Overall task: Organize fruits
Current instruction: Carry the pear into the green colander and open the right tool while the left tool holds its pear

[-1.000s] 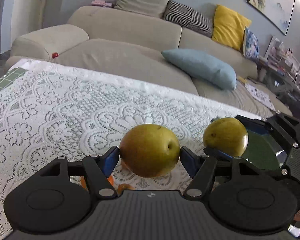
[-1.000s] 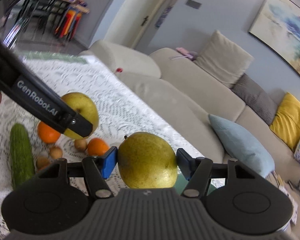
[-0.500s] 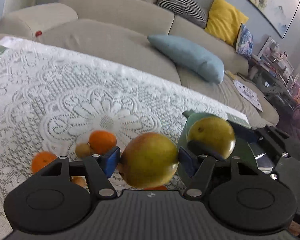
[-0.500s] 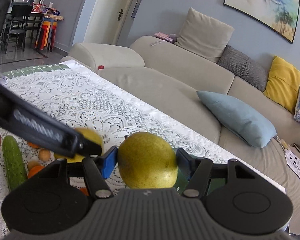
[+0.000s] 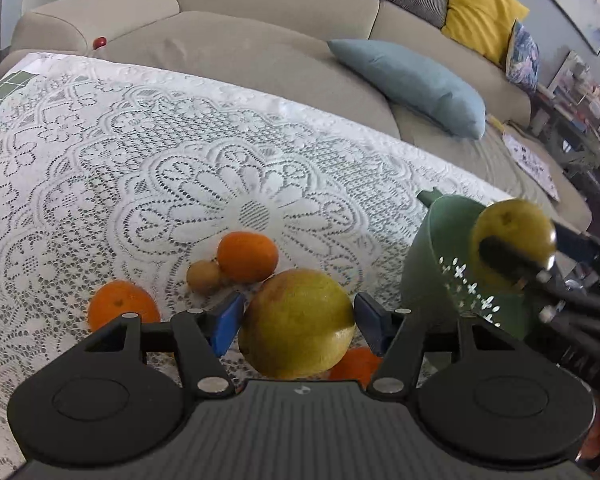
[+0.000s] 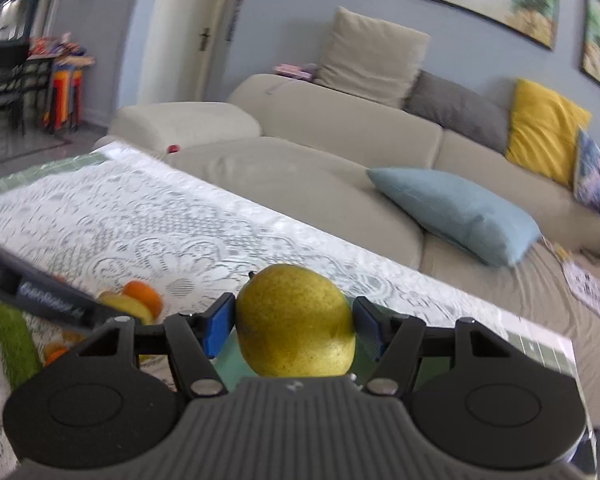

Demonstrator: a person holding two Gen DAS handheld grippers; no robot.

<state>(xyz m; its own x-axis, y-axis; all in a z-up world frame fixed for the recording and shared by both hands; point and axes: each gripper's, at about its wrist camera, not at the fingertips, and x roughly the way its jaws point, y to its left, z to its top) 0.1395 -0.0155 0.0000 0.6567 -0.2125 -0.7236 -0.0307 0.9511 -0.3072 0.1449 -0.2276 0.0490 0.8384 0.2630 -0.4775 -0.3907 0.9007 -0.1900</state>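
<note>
Yellow-green and blushed at the top, one pear point(image 5: 296, 324) sits clamped in the left gripper point(image 5: 298, 320), jaws closed on its sides, carried above the lace-covered table point(image 5: 140, 168). Just to its right the right gripper point(image 6: 294, 320) pinches a second pear point(image 6: 294, 322) the same way, held over the rim of the green colander point(image 5: 432, 264). Below, two oranges point(image 5: 247, 257) and a small brown fruit point(image 5: 203, 277) lie close together on the lace; a cucumber point(image 6: 16, 344) lies at the right wrist view's left edge.

R tool point(image 5: 512, 248) + pear point(image 5: 512, 228) block colander point(image 5: 420, 280).
</note>
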